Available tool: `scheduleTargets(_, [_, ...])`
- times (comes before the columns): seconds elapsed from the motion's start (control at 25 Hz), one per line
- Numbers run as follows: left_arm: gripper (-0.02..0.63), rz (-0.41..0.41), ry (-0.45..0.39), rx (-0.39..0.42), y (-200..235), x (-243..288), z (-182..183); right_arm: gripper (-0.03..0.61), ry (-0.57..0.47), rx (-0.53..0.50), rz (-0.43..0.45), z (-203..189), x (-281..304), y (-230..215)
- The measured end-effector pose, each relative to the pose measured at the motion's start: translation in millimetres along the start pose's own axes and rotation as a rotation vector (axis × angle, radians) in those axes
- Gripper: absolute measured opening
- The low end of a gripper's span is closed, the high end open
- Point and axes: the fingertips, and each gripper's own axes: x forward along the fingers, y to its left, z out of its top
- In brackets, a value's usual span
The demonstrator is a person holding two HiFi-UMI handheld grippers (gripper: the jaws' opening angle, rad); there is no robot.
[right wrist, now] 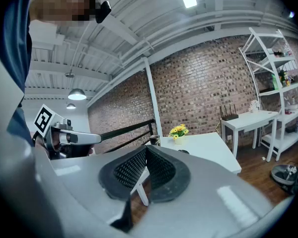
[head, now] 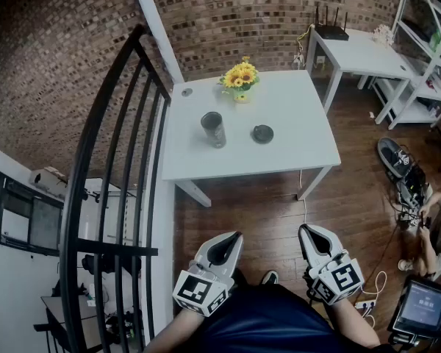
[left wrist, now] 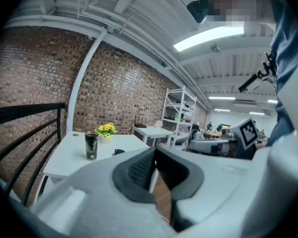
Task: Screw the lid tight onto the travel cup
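Note:
A dark travel cup stands upright on the white table, and its black lid lies flat a little to the right of it. The cup and lid also show far off in the left gripper view. In the right gripper view the cup peeks over the jaws, with the lid beside it. My left gripper and right gripper are both shut and empty, held close to my body well short of the table.
A vase of yellow flowers stands at the table's far edge. A black stair railing runs along the left. A second white table with a router, white shelves, a seated person and floor cables lie to the right.

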Motion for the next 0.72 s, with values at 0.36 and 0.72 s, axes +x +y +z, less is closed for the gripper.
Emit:
scheduleTargets(0.36, [0.005, -0.025, 0.001, -0.029, 89, 57, 9, 0.011, 0.061, -0.015, -0.059, 1, 88, -29])
scheduleTargets(0.72, [0.159, -0.031, 0.084, -0.014, 257, 131, 18, 0.012, 0.188, -0.087, -0.193, 9, 224, -79])
